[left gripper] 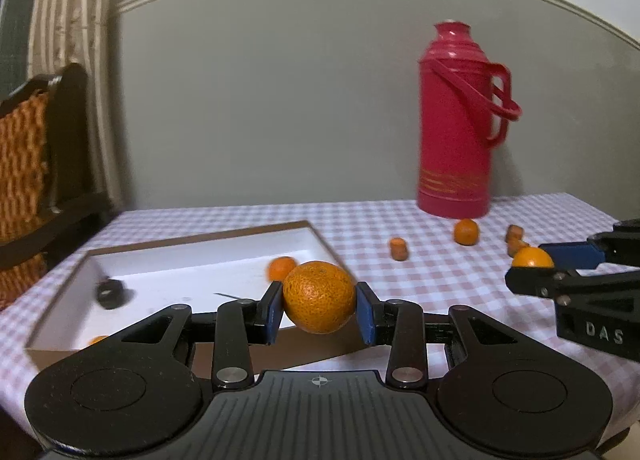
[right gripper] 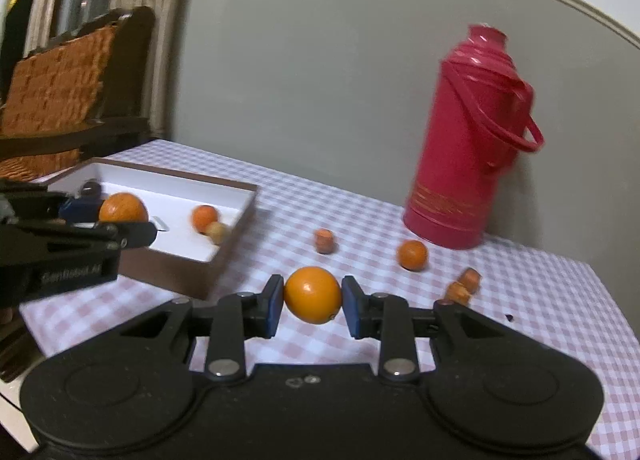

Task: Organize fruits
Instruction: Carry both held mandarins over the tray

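Note:
My left gripper [left gripper: 319, 310] is shut on a rough-skinned orange [left gripper: 319, 296] and holds it above the near right corner of a white-lined brown box [left gripper: 192, 260]. My right gripper [right gripper: 313, 302] is shut on a smooth orange [right gripper: 313, 294], above the checked tablecloth to the right of the box [right gripper: 236, 236]. The box holds a small orange [left gripper: 281, 267], a pale fruit [right gripper: 217, 232] and a dark round object [left gripper: 111, 292]. One loose orange [left gripper: 466, 231] and several small reddish fruits [left gripper: 398, 248] lie on the cloth. Each gripper shows in the other's view.
A tall red thermos [left gripper: 456, 120] stands at the back right of the table, close to the loose orange. A wicker-backed chair [left gripper: 28, 164] stands at the left. The table's right edge [right gripper: 612, 300] is near the reddish fruits [right gripper: 464, 286].

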Tool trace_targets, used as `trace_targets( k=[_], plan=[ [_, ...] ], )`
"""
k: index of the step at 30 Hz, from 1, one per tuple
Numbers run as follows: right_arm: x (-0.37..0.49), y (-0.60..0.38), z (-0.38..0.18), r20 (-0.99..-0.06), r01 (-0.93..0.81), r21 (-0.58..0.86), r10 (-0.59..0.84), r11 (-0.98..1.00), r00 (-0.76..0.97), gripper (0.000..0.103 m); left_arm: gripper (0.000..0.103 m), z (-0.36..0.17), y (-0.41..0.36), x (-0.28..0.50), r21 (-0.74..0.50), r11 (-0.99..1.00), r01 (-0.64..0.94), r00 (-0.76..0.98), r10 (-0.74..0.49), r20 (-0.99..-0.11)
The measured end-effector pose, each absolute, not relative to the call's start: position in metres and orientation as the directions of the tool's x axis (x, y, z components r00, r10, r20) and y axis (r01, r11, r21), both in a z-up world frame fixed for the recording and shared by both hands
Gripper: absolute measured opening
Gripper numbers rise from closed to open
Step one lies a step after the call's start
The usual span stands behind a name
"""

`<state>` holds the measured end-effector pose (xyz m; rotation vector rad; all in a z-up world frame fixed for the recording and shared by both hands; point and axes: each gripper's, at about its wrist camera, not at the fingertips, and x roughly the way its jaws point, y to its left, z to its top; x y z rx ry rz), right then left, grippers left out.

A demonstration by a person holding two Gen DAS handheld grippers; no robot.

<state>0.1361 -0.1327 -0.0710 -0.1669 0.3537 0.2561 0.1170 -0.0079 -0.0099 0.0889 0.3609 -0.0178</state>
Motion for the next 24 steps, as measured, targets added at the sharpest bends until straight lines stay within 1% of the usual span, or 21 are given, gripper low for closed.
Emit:
trace_targets(
  k=[10, 24],
  plan=[
    [0.118, -0.084, -0.058, -0.331, -0.385, -0.141, 0.323, 0.912, 0.887, 0.023, 0.038, 0.001, 0.044, 0.094, 0.077, 0.995, -0.066, 0.944, 0.087, -0.317],
    [0.116, -0.041, -0.049, -0.301, -0.46, -0.14, 0.405, 0.877, 0.863, 0.023, 0.038, 0.003, 0.094, 0.077, 0.086, 0.983, -0.164, 0.933, 0.183, -0.309]
  ],
)
